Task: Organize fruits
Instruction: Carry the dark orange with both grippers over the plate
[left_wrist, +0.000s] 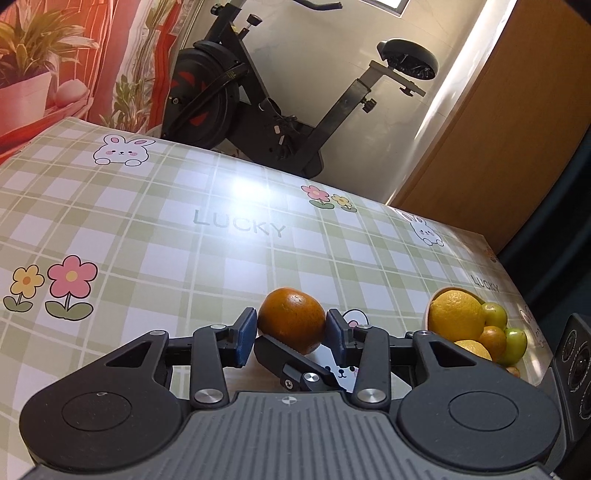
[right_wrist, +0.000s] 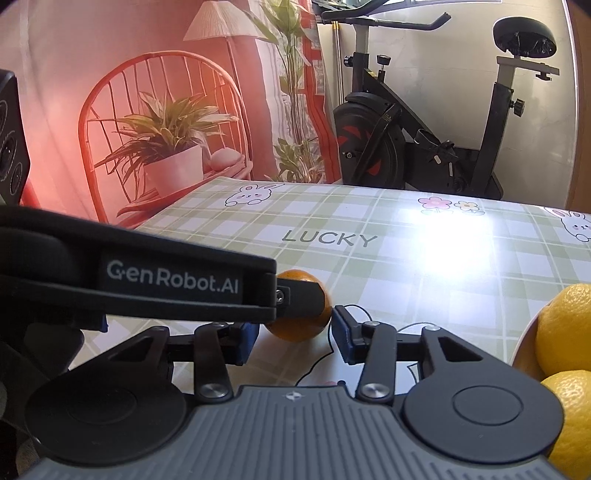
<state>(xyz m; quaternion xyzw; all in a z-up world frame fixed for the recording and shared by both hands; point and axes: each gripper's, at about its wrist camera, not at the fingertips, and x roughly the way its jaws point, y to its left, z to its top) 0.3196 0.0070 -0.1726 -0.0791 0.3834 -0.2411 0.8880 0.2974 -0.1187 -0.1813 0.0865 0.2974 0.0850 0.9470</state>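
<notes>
One orange (left_wrist: 291, 320) (gripped), two grippers.

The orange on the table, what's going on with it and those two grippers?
A person with a gripper in each hand is organizing fruit. The left gripper is closed against both sides of the orange, which sits on the table. The right gripper reaches in at the same orange; its grip is unclear. A bowl of fruit stands nearby.
</notes>
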